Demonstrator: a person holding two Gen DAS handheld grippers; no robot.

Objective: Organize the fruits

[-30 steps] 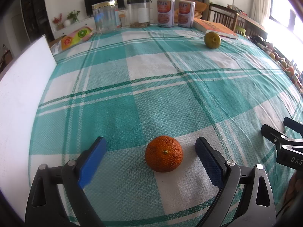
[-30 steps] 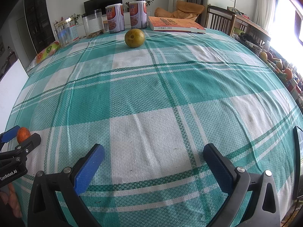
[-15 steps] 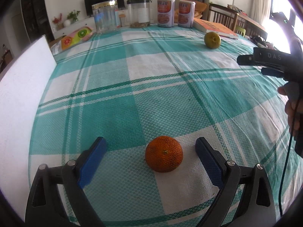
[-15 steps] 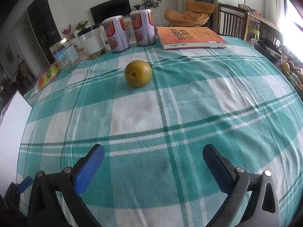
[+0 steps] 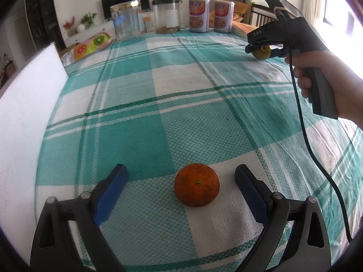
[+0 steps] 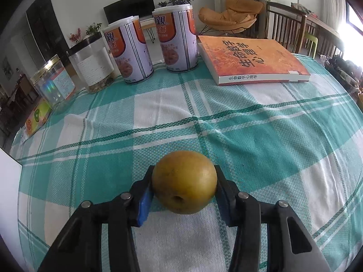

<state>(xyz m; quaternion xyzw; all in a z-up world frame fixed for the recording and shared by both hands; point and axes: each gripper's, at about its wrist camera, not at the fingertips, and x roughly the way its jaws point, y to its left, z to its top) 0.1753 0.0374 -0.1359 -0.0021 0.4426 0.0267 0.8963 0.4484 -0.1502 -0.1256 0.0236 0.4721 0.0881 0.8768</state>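
An orange tangerine with pebbled skin sat on the bench's green-and-white checked cloth in the near part of the scene, its small green stem scar facing up and forward. A smooth yellow-brown pear lay far off toward the right, near an orange book, its dimpled end turned toward the near side.

The book sits mostly hidden behind the right gripper, whose pads cover the sides of the yellow fruit
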